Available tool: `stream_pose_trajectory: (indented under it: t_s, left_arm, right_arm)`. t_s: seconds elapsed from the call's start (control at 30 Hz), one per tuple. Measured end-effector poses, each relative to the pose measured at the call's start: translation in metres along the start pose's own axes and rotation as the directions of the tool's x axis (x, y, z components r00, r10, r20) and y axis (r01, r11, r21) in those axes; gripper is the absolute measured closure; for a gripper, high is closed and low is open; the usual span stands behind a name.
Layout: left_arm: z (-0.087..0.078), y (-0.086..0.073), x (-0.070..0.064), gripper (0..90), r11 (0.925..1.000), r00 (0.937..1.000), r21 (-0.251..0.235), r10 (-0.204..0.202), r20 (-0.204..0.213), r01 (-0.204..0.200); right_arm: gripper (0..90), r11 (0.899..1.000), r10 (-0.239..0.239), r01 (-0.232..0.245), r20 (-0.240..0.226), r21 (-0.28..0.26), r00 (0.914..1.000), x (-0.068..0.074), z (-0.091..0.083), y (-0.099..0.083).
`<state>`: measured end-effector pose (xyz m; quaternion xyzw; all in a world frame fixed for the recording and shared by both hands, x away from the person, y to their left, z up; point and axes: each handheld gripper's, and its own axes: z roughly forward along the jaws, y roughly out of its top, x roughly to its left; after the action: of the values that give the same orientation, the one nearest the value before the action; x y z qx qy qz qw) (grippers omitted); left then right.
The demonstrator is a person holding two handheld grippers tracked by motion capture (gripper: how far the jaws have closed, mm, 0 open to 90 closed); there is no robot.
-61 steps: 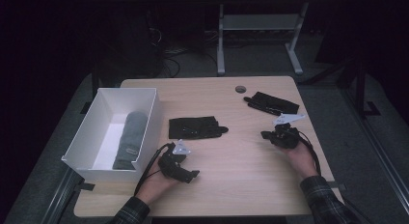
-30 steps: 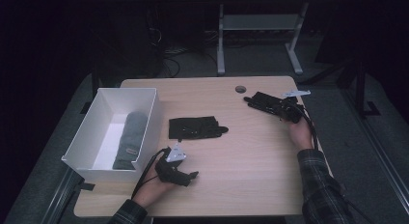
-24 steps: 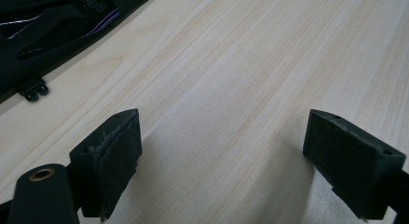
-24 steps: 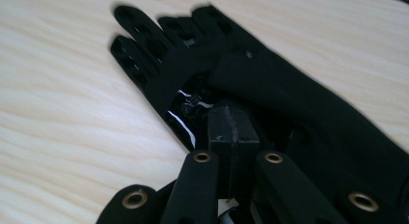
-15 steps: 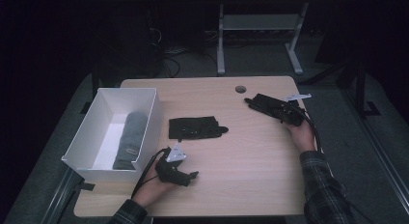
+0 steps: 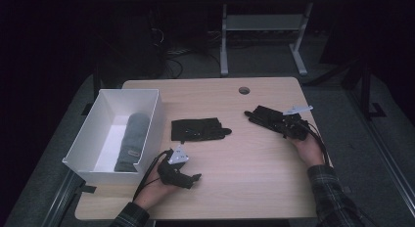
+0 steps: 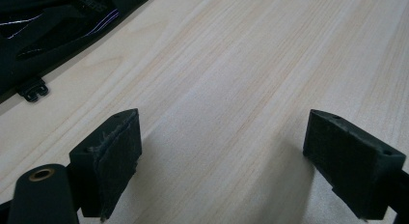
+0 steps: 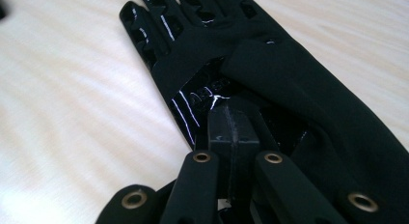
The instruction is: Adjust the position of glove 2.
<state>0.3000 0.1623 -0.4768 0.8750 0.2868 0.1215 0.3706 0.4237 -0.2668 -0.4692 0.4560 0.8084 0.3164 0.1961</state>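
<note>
Right gripper (image 6: 286, 127): I am pinching its pads together on the black glove (image 8: 270, 64); no gap is showing.
Glove axis: it is running straight ahead of those pads, fingertips farthest away.
Left gripper (image 6: 182, 174): I am holding it wide open over bare table (image 7: 251, 64).
Nearer hand: I am judging the right.

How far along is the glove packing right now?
Done: one grey item lies in the white box. In hand: the right tool is shut on the far glove at the table's right. Left: the middle glove lies untouched on the table, and the left tool rests open near it.
</note>
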Motion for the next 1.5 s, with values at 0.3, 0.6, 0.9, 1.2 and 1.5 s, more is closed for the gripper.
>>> stream_pose_trajectory:
  t_s: [0.3, 0.6, 0.9, 1.2, 1.5]
  left_arm:
    - [0.000, 0.000, 0.000, 12.8, 1.0000, 1.0000, 0.000, 0.000, 0.000, 0.000]
    - [0.000, 0.000, 0.000, 12.8, 1.0000, 1.0000, 0.000, 0.000, 0.000, 0.000]
    - [0.000, 0.000, 0.000, 12.8, 1.0000, 1.0000, 0.000, 0.002, 0.000, -0.002]
    - [0.000, 0.000, 0.000, 12.8, 1.0000, 1.0000, 0.000, 0.002, 0.000, -0.002]
    - [0.000, 0.000, 0.000, 12.8, 1.0000, 1.0000, 0.001, 0.002, -0.001, -0.002]
  right_arm:
    - [90.0, 0.999, -0.046, 0.048, -0.076, 0.026, 0.9961, 0.026, -0.017, -0.011]
    - [90.0, 0.993, -0.103, 0.109, -0.155, 0.035, 0.9825, 0.057, -0.031, -0.022]
    - [89.9, 0.996, -0.089, 0.087, -0.116, -0.023, 0.9893, 0.038, -0.052, -0.021]
    - [88.6, 0.996, -0.074, 0.079, -0.117, 0.041, 0.9904, 0.020, -0.055, -0.039]
    - [90.0, 0.981, -0.140, 0.165, -0.211, 0.102, 0.9674, 0.035, -0.053, -0.037]
